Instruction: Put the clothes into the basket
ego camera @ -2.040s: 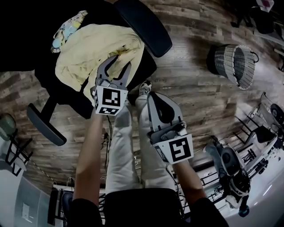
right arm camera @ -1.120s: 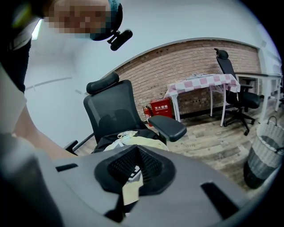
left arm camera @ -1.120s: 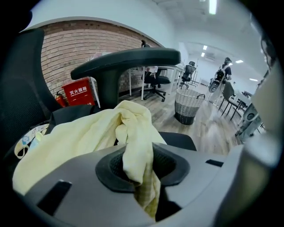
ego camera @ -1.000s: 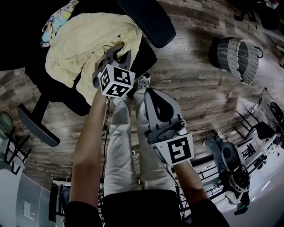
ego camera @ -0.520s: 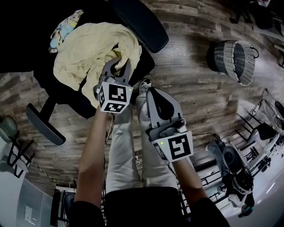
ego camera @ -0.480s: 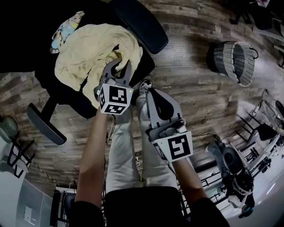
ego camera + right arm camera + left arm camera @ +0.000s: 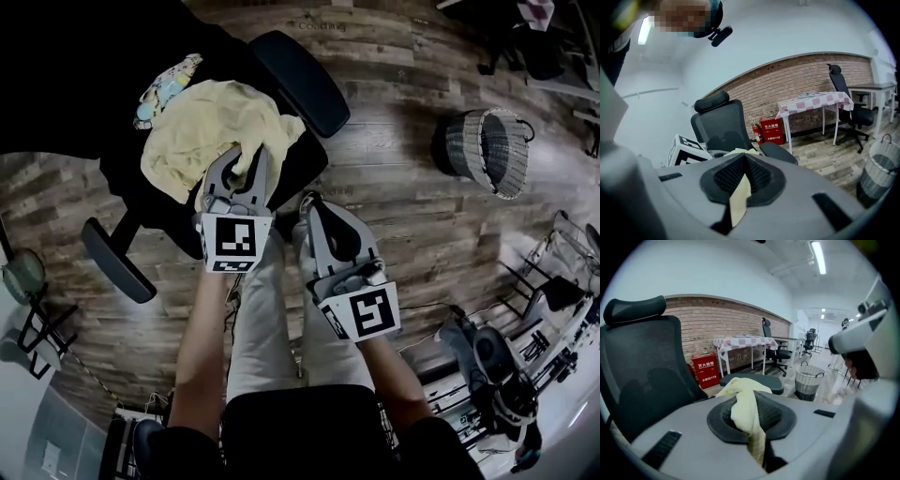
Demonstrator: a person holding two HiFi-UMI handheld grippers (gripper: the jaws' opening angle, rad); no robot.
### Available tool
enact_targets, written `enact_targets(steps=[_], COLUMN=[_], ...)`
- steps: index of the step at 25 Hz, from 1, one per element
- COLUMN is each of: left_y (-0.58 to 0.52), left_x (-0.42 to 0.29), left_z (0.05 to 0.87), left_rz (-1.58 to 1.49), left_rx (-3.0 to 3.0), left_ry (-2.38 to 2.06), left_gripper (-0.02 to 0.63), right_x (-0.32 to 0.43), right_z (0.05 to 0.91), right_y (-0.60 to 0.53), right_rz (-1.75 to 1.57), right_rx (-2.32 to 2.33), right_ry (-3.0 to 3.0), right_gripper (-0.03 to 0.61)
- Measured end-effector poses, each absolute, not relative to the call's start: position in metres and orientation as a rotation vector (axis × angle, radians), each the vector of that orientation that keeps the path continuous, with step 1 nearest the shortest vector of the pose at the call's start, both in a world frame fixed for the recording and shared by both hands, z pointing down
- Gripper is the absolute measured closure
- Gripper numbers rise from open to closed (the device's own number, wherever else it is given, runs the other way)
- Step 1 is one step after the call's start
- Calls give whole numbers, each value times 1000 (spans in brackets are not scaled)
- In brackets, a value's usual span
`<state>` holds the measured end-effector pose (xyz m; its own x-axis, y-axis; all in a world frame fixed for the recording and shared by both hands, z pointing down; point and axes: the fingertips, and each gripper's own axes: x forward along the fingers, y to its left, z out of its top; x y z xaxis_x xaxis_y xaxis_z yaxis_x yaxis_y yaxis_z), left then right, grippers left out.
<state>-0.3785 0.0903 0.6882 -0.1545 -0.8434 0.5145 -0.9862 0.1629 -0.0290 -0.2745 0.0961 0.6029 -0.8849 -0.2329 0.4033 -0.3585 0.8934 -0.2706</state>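
Left gripper view: left gripper [image 7: 751, 398] just clenched on yellow cloth [image 7: 743, 414]; red box [image 7: 707, 369], "119".

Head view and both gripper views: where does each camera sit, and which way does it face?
Head view: on the person's head, facing steeply down at chair, basket and floor; arms, legs, left gripper and right gripper show.
Left gripper view: on that gripper, facing along its jaws, which have just been closing on the cloth.
Right gripper view: on that gripper, along jaws shut on a strip.
All share chair, cloth, basket.
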Motion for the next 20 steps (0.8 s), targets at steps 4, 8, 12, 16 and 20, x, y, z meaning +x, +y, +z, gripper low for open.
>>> enact_targets(steps=[4,8,12,16,20], left_y=[105,122,139,164,168], left_x=[-395,-409,-419,-428,-437], left_z=[650,611,581,554,520], left_rz=[485,462,471,494,496], left_rx=[1700,1686,1674,1664,1653], left_ry=[-2166,-2245,-2295,-2326,-2356], left_gripper=[577,577,577,577,577], right_x=[-274,-277,-281,-287,-293], right_z=[585,556,533,508,477], right_y=[98,99,106,120,119], right_rz=[512,524,504,487,458], right_rx=[428,435,436,420,385], right_ry=[-2714,-2757,-2781,-2798,-2818], right_gripper=[569,569,569,569,569])
